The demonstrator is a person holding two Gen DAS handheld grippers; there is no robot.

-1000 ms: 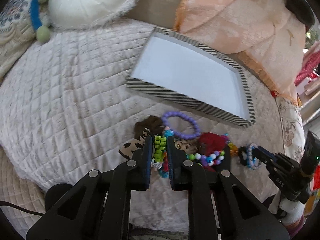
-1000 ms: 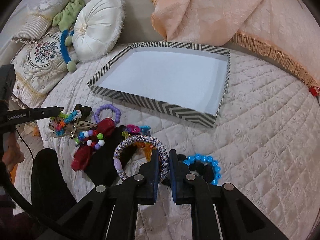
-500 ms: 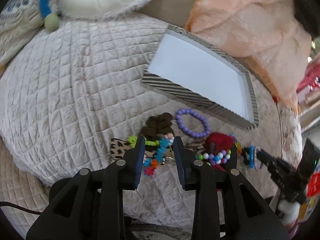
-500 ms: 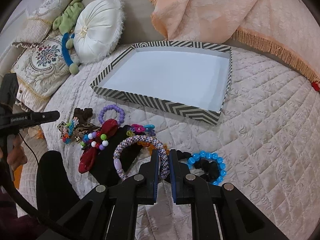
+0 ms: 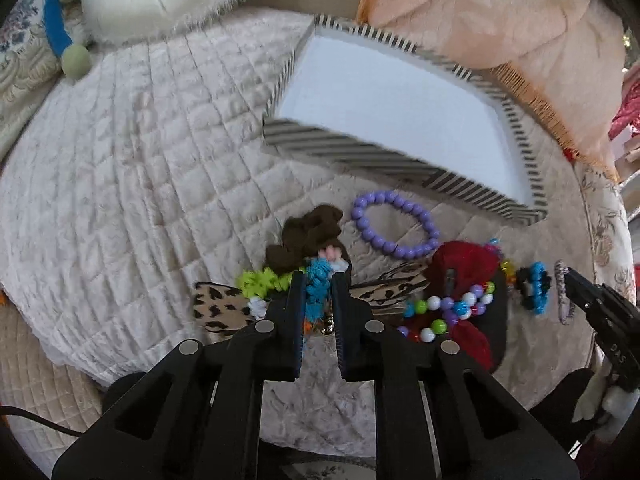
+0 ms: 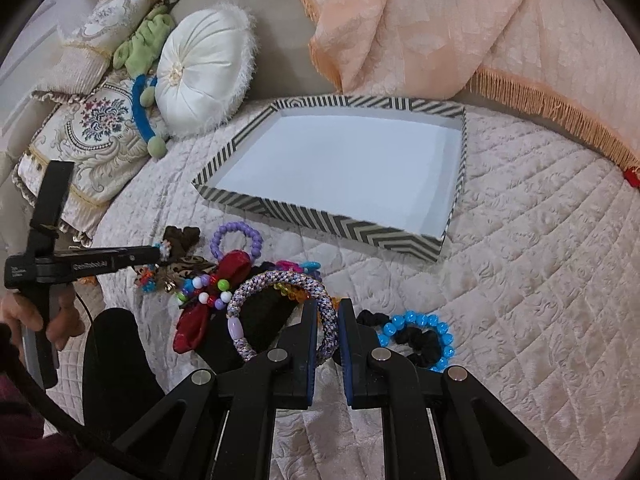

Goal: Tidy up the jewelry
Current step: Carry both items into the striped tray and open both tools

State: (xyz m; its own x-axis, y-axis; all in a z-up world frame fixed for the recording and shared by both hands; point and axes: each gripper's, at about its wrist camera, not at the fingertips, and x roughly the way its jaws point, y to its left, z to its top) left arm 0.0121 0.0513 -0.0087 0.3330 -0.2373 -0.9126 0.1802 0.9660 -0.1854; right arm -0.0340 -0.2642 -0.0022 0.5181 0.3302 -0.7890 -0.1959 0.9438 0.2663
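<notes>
Several bracelets and hair ties lie piled on a quilted bed in front of a striped tray [image 5: 360,156] [image 6: 340,226] with a bare white floor. My left gripper [image 5: 318,276] [image 6: 159,254] points down into the pile. Its jaws are closing, and the pads press on the blue part of a multicoloured ruffled bracelet [image 5: 260,282]. My right gripper [image 6: 329,304] [image 5: 564,276] is shut on a braided purple-and-white rope bracelet [image 6: 280,280], held upright. Loose nearby are a purple bead bracelet [image 5: 360,220] [image 6: 218,236], a red bow with beads [image 5: 460,256] and a blue bead bracelet [image 6: 420,318].
A brown scrunchie [image 5: 308,232] and a leopard-print bow [image 5: 216,306] sit under the left gripper. A round white cushion [image 6: 200,72], embroidered pillows and a peach fringed blanket [image 6: 400,20] line the back. A person's hand [image 6: 20,316] holds the left gripper's handle.
The left gripper opened, sank toward the pile and closed again on the multicoloured bracelet's blue part. The right gripper kept still with the rope bracelet.
</notes>
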